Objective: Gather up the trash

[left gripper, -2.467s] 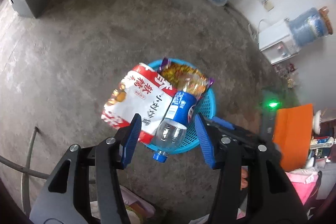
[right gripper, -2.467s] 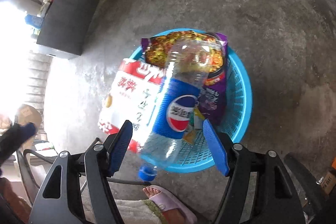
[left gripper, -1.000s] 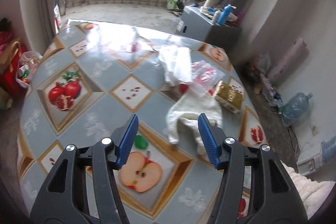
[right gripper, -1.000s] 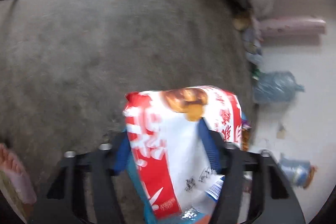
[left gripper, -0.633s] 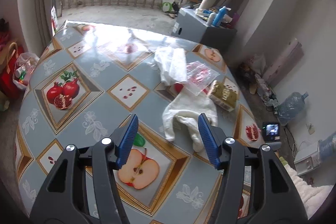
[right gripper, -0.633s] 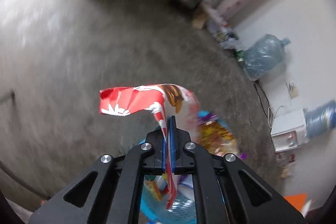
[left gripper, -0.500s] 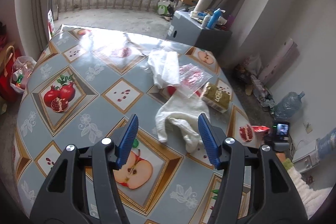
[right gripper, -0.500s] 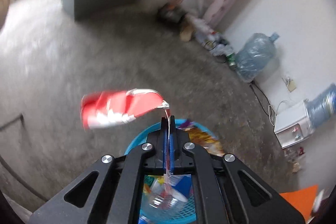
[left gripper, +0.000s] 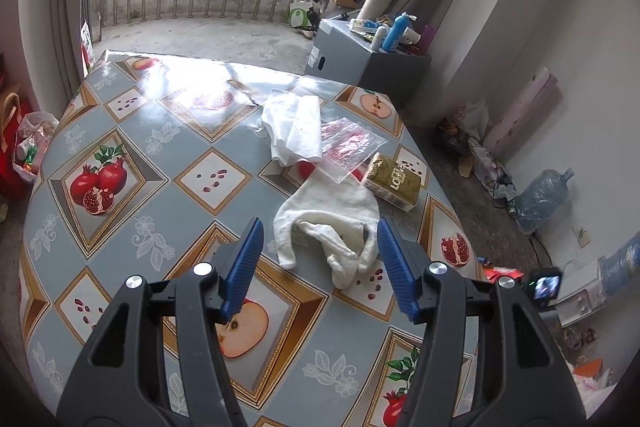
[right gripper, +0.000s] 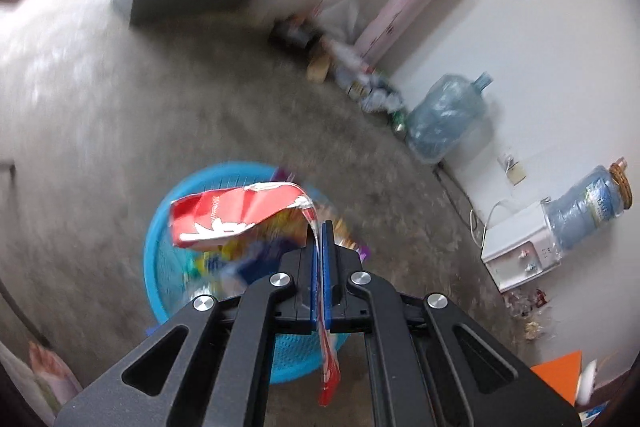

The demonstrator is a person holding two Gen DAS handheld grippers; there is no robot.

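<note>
Tilting downward, right hand-held gripper (right gripper: 320, 251) pinches red wrapper (right gripper: 236, 215) above blue basket (right gripper: 160, 227).

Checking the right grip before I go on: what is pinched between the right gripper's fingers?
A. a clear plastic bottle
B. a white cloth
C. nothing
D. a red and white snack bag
D: the right gripper is shut on the red and white snack bag, above the blue basket.

On the surface (left gripper: 132, 155) a sock (left gripper: 332, 215) lies in front, a box (left gripper: 394, 181) to its right, a plastic bag (left gripper: 348, 145) and a cloth (left gripper: 294, 127) behind it. The basket (right gripper: 160, 247) sits on the floor (right gripper: 100, 115), with a snack bag (right gripper: 236, 217) above it.
</note>
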